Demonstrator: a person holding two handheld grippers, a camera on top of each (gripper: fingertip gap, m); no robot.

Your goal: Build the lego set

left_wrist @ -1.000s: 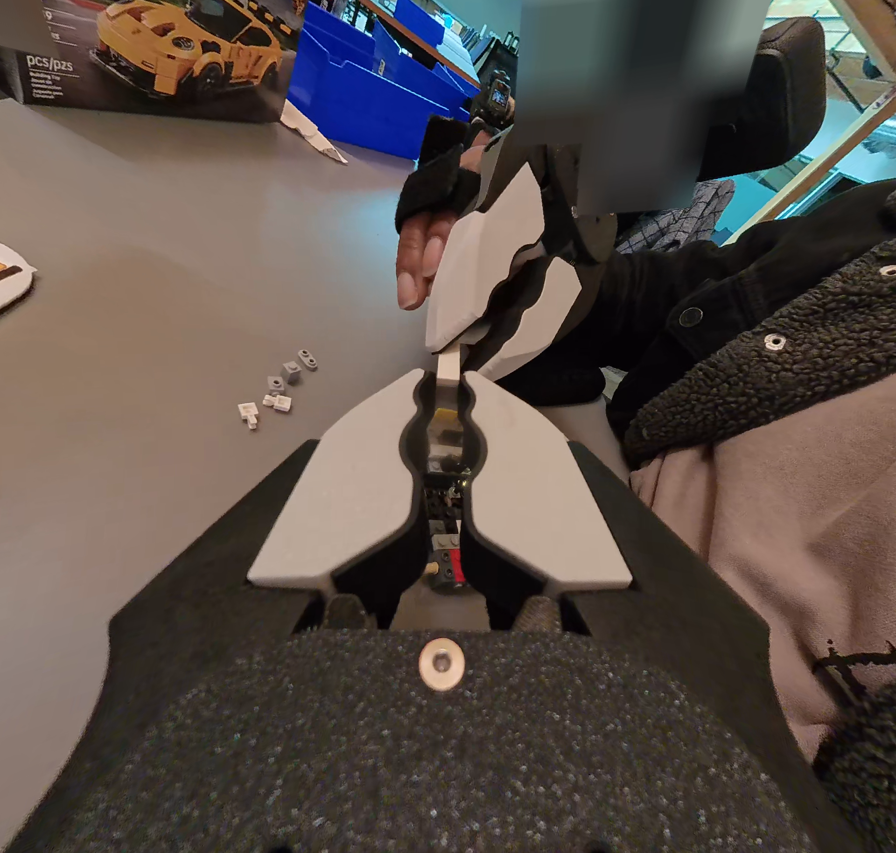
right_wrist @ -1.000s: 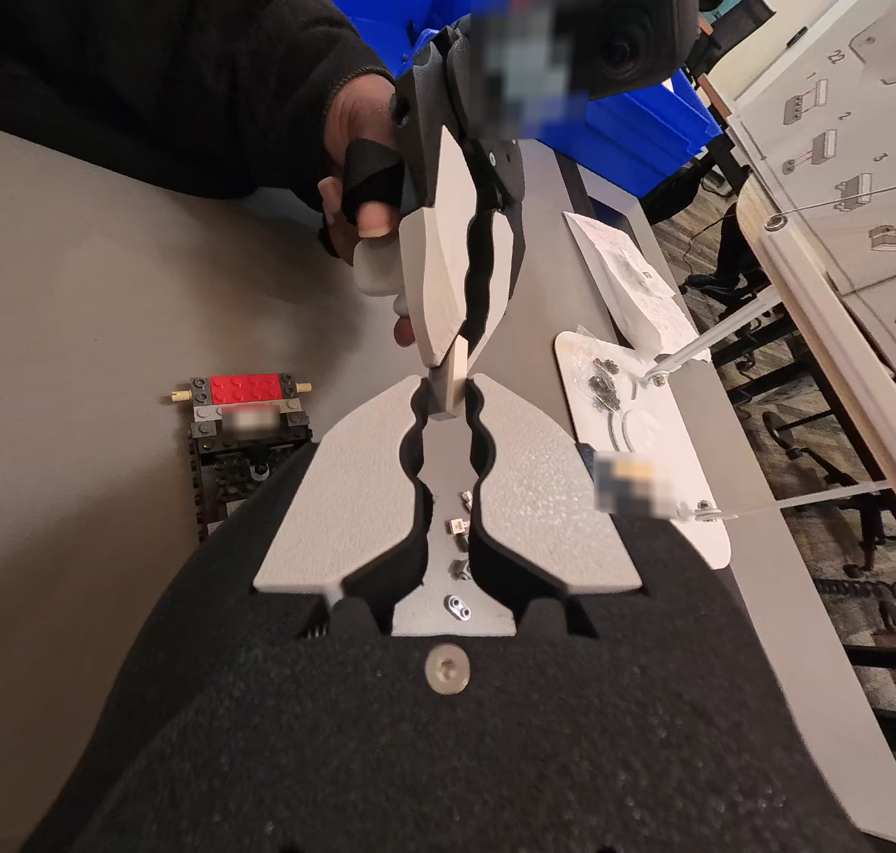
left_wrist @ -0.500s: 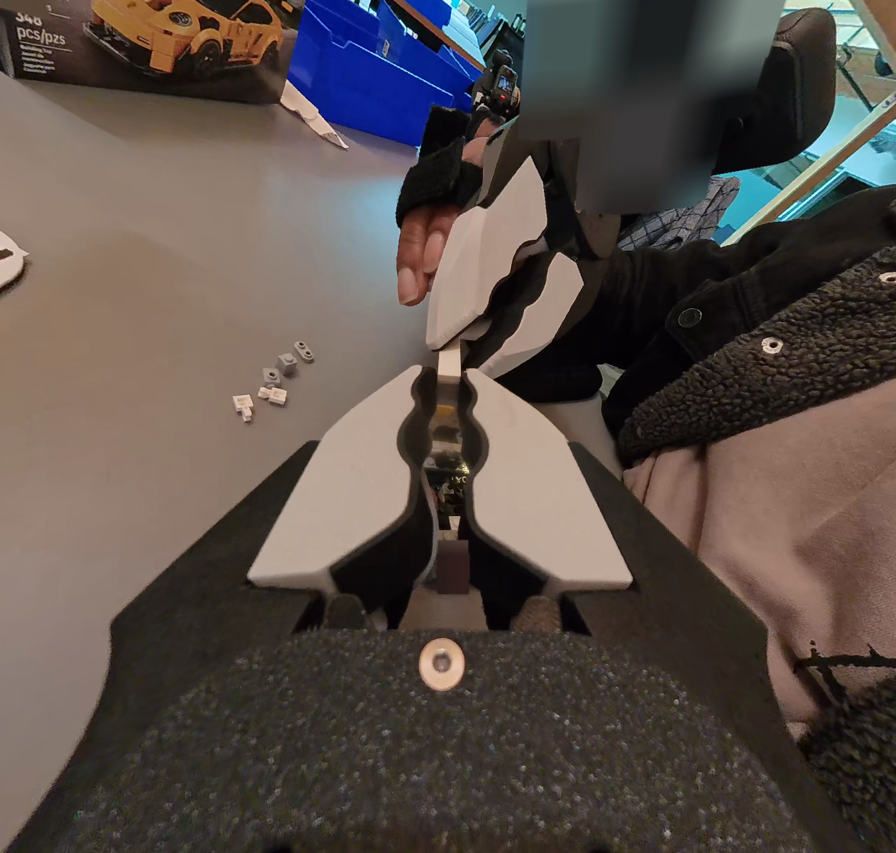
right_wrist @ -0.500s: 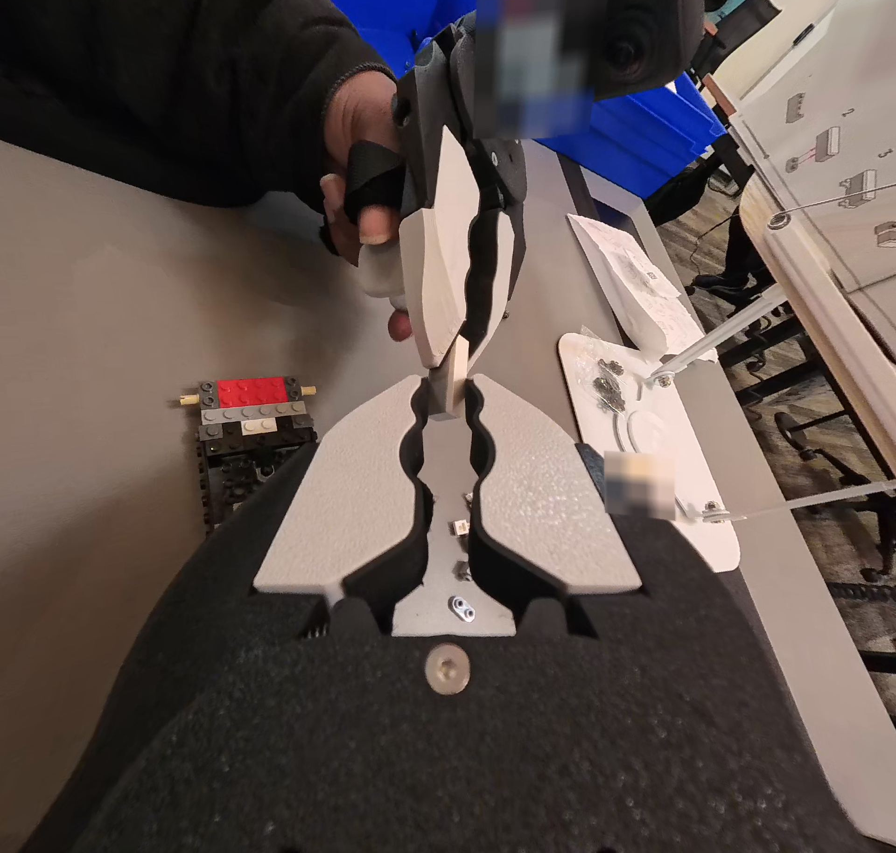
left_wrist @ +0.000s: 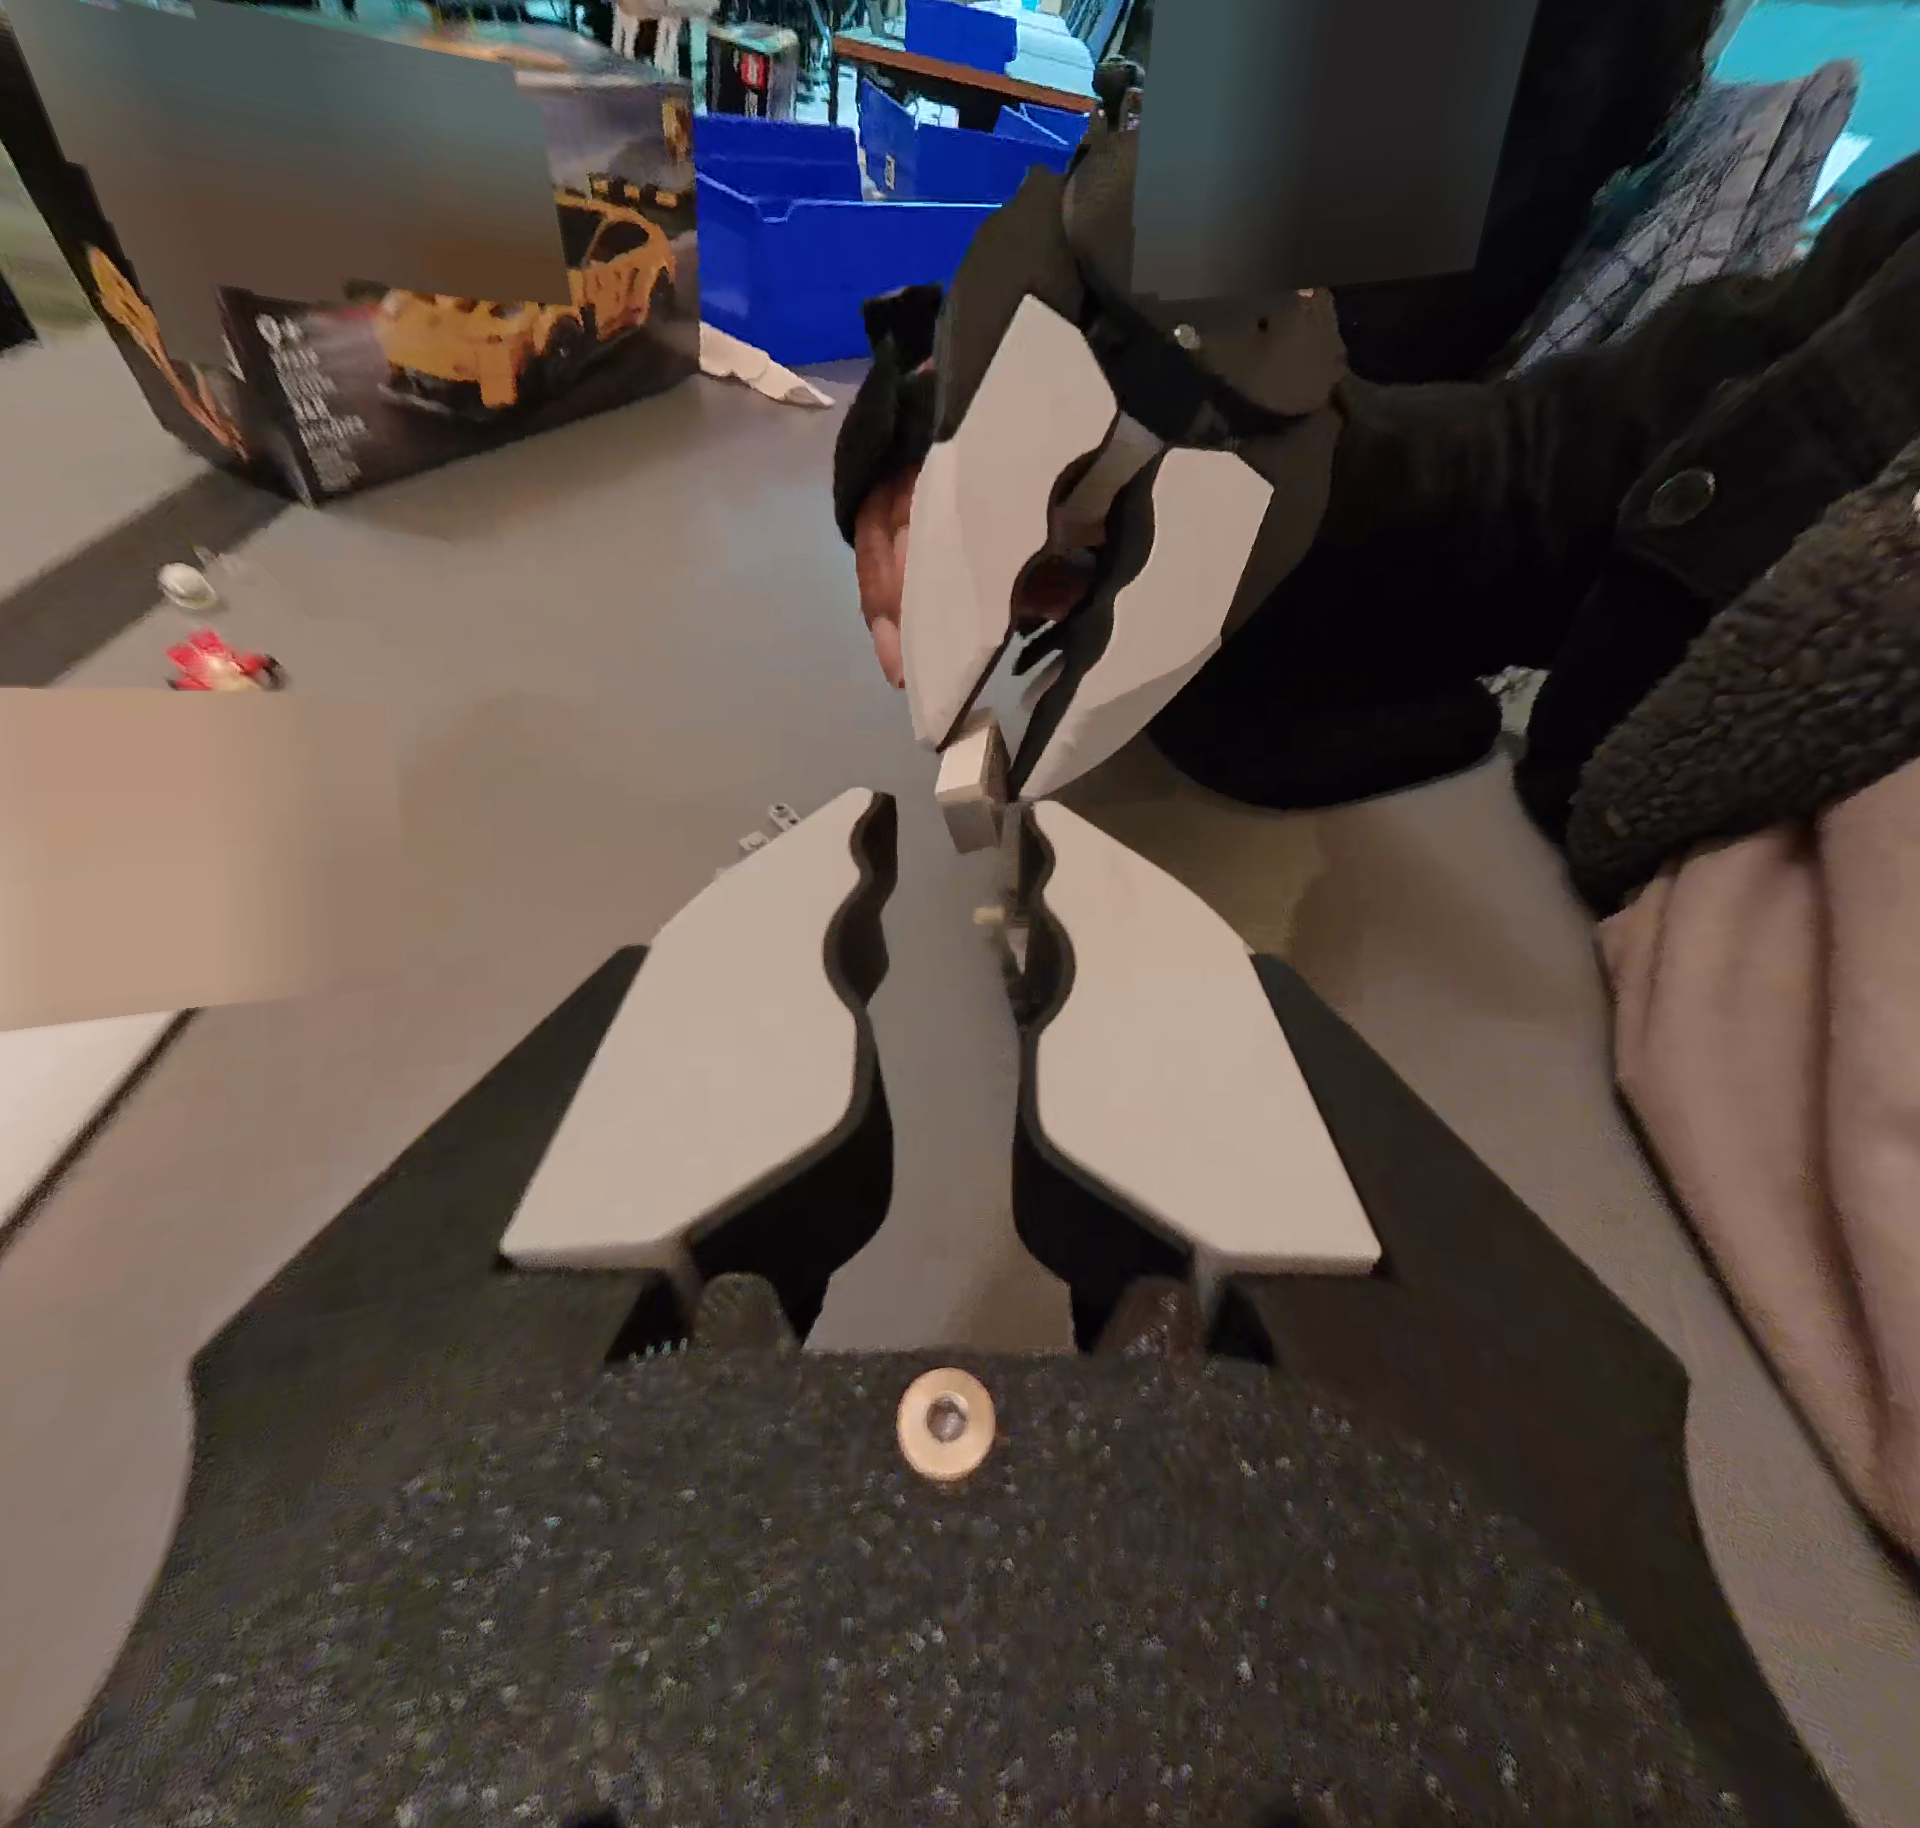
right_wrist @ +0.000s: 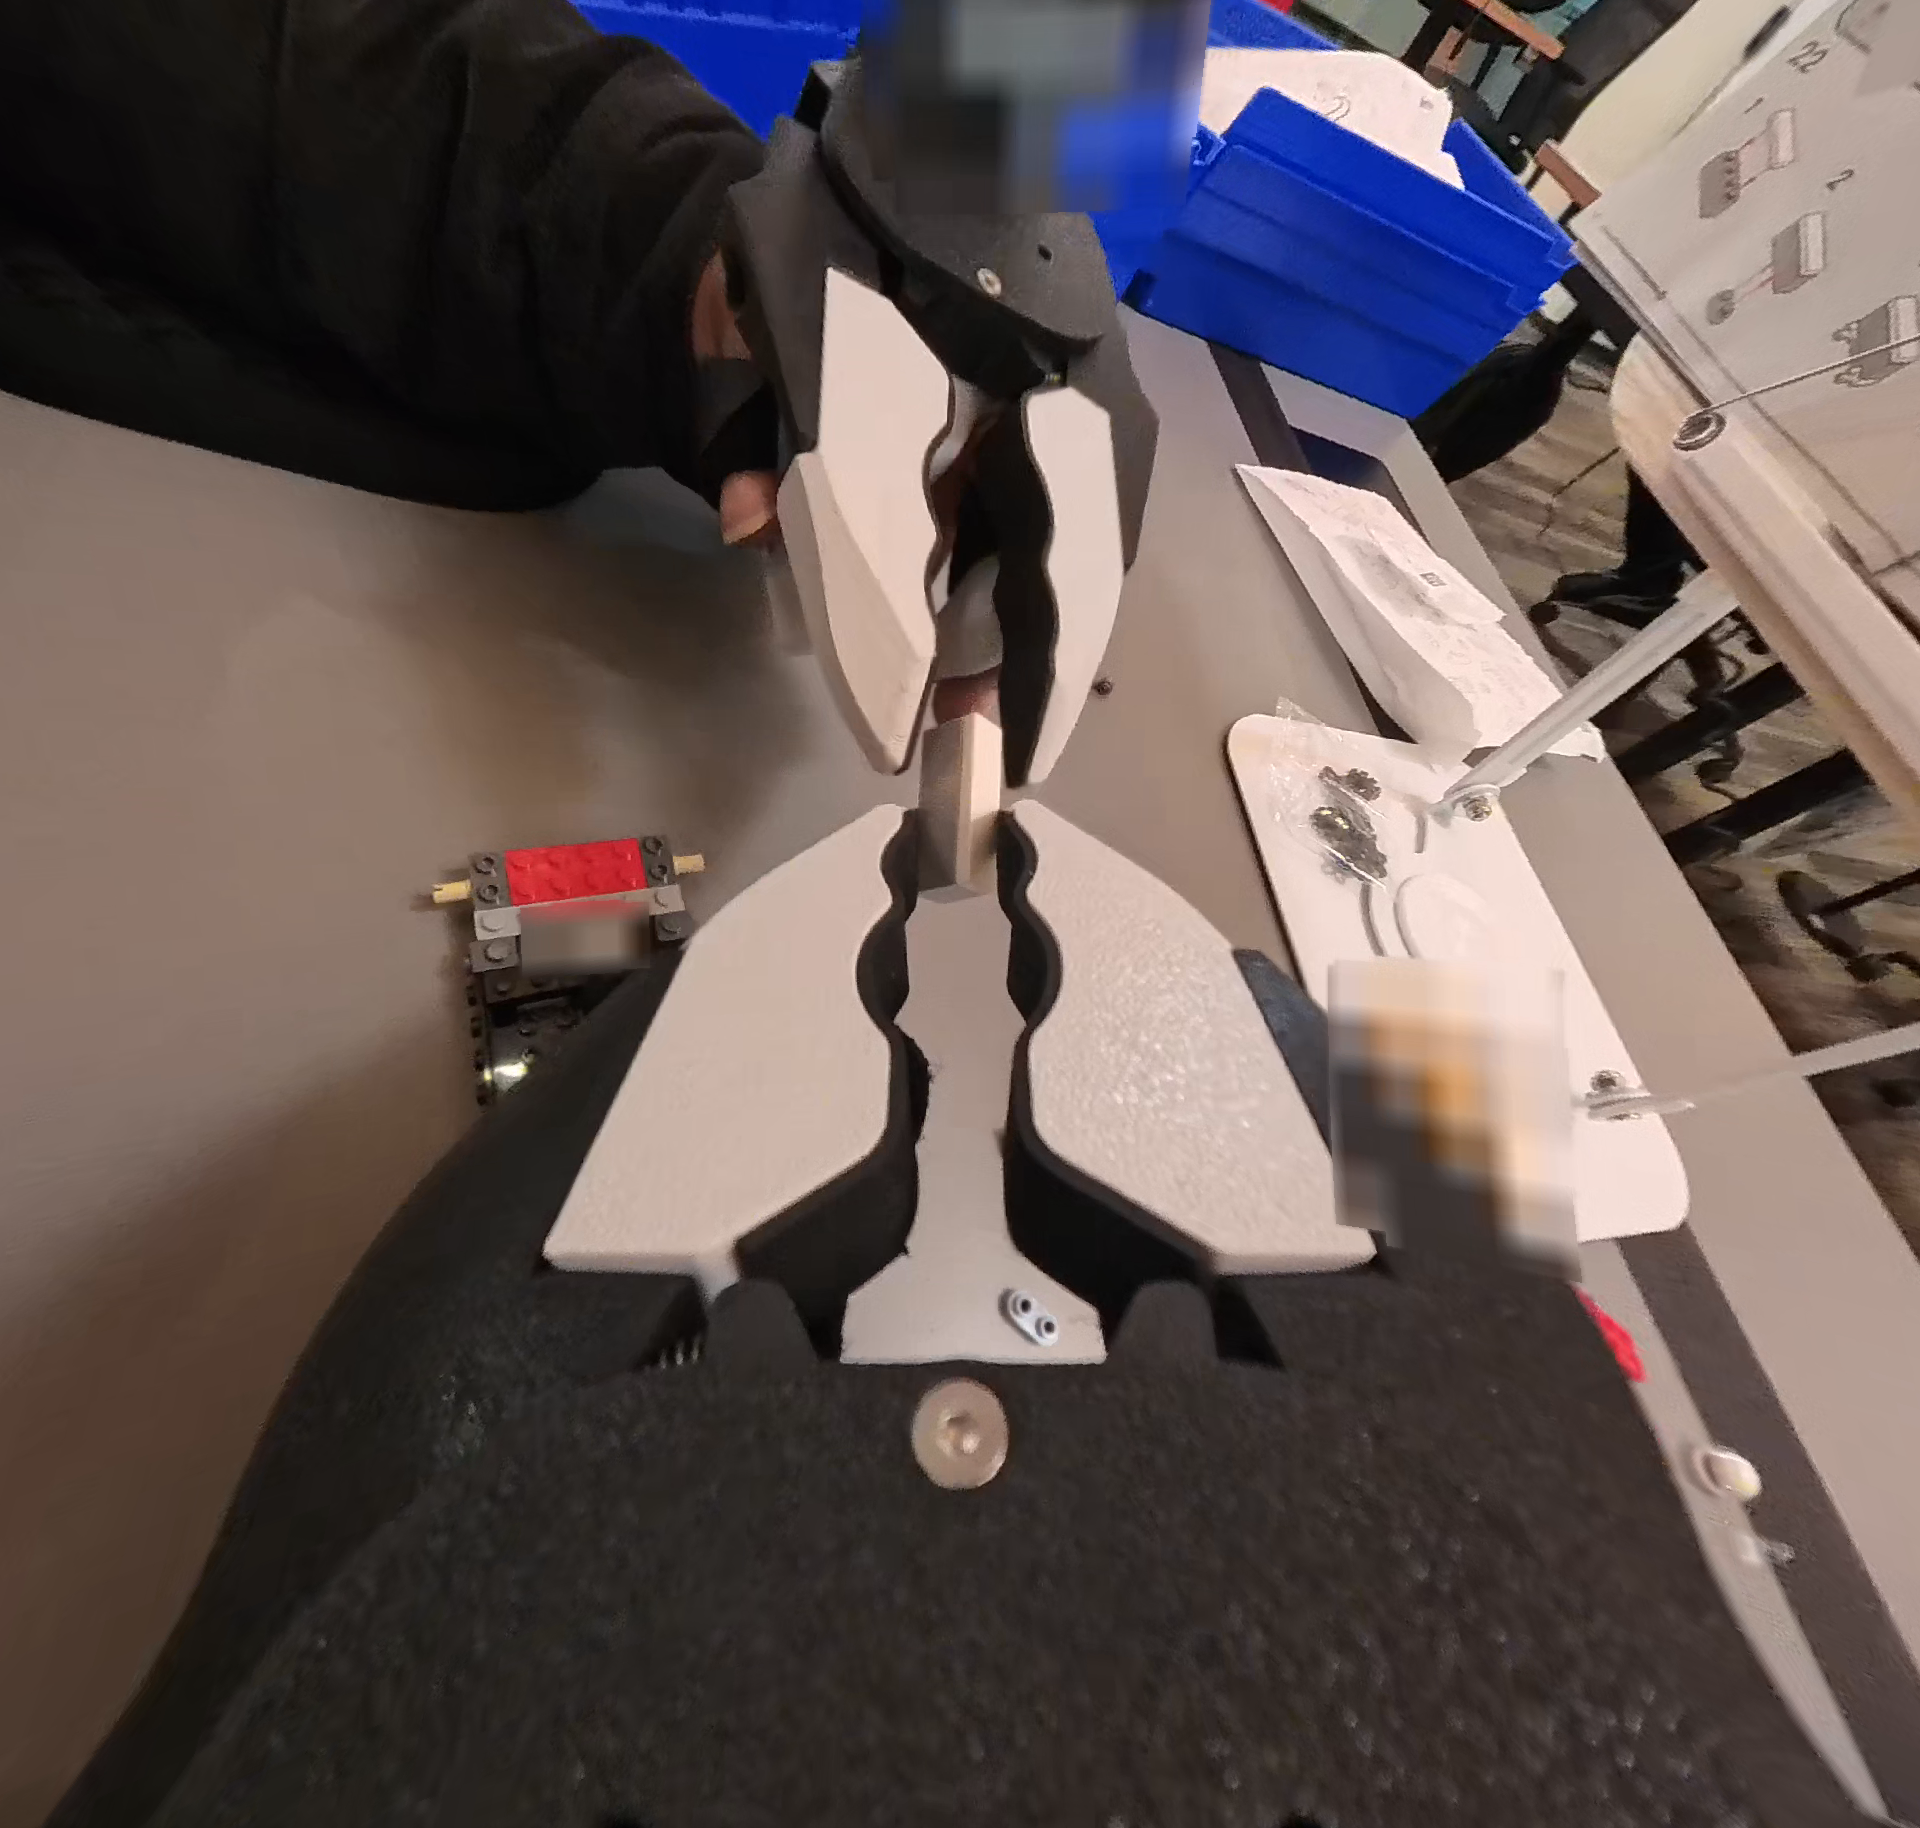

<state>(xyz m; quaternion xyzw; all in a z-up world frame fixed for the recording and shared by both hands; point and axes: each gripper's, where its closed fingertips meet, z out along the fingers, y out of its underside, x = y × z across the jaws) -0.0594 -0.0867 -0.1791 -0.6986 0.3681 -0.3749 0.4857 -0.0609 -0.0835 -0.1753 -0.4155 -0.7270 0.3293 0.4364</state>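
Observation:
A small pale grey-beige brick (right_wrist: 961, 822) is pinched between the tips of my right gripper (right_wrist: 956, 828), which is shut on it above the grey table (right_wrist: 260, 739). My left gripper (left_wrist: 956, 812) is open, its tips on either side of the brick (left_wrist: 968, 791) without clamping it. In the left wrist view the right gripper (left_wrist: 982, 755) comes in from above. In the right wrist view the left gripper (right_wrist: 971, 760) hangs over the brick. The partly built black chassis with a red plate (right_wrist: 566, 879) lies on the table to the left, partly hidden by my right gripper.
The set's box with a yellow car (left_wrist: 468, 355) and blue bins (left_wrist: 831, 261) stand at the back. A white tray with bagged dark parts (right_wrist: 1455, 947) and a paper leaflet (right_wrist: 1382, 583) lie on the right. Loose red pieces (left_wrist: 213, 661) and a small grey piece (right_wrist: 1029, 1321) lie on the table. My left and right fingertips are right by each other.
My left gripper has opened and let go of the brick, which both grippers held before. The right gripper still holds it. The left view has swung towards the box.

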